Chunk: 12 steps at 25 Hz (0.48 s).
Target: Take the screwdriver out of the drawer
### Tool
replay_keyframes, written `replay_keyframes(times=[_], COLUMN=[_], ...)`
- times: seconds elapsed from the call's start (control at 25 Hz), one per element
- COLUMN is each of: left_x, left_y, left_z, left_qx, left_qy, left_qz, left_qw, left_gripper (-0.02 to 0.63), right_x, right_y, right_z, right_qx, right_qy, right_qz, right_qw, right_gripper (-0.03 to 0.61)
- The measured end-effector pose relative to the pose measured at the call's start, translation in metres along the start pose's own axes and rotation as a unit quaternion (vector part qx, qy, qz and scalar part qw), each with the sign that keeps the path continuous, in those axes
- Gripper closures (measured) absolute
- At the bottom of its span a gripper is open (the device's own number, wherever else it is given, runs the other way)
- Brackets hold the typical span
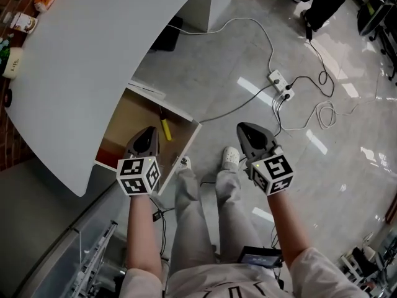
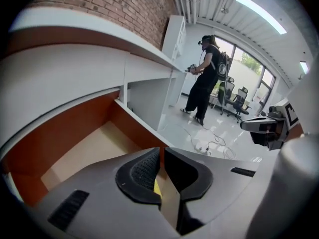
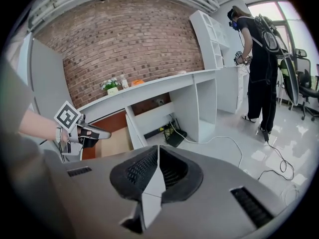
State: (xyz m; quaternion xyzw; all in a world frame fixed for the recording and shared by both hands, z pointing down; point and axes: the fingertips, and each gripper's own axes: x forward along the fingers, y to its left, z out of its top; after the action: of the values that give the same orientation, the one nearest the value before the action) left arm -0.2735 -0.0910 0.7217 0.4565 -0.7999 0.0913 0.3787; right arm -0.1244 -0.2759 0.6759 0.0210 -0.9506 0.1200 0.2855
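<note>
Hovering over the open wooden drawer (image 1: 131,113) with white edging, your left gripper (image 1: 147,134) has its jaws clenched on nothing. Look to one o'clock of its tip: the yellow-handled screwdriver (image 1: 165,129) lies inside the drawer near the white rim, untouched. Your right gripper (image 1: 246,129) hangs at three o'clock, above the glossy grey floor (image 1: 322,166), jaws pressed together, empty too. The curved white desktop (image 1: 93,54) sits at eleven o'clock.
</note>
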Motion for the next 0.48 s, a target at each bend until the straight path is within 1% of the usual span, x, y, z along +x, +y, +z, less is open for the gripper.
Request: replay_keyframes(times=[0.04,0.08,0.12,0.24,0.48], left_x=[0.005,0.01,0.014,0.026,0.06], left_y=[0.002,0.004,0.005,0.008,0.017], left_z=[-0.005,-0.009,-0.014,-0.029,-0.053], left_qx=[-0.003,-0.006,-0.008,-0.009,-0.015], left_qy=[0.008,0.016,0.025,0.052,0.093], left_qz=[-0.002,-0.005,-0.007,-0.003,0.029], left_qw=[1.0,0.9998,0.9996,0.9986,0.9951], left_gripper=[0.576,0.524,0.498,0.458,0.449], right_x=[0.005,0.009,0.012,0.021,0.041], right_y=[-0.001,-0.002,-0.003,-0.007,-0.027], right_z=[-0.004,-0.007,-0.01,-0.018,-0.038], right_qx=[0.004,0.007,0.01,0.014,0.014], right_qy=[0.001,0.001,0.001,0.001,0.004], right_qz=[0.0,0.0,0.0,-0.004,-0.017], right_qw=[1.0,1.0,1.0,1.0,1.0], right_gripper=[0.554,0.554,0.554,0.555,0.555])
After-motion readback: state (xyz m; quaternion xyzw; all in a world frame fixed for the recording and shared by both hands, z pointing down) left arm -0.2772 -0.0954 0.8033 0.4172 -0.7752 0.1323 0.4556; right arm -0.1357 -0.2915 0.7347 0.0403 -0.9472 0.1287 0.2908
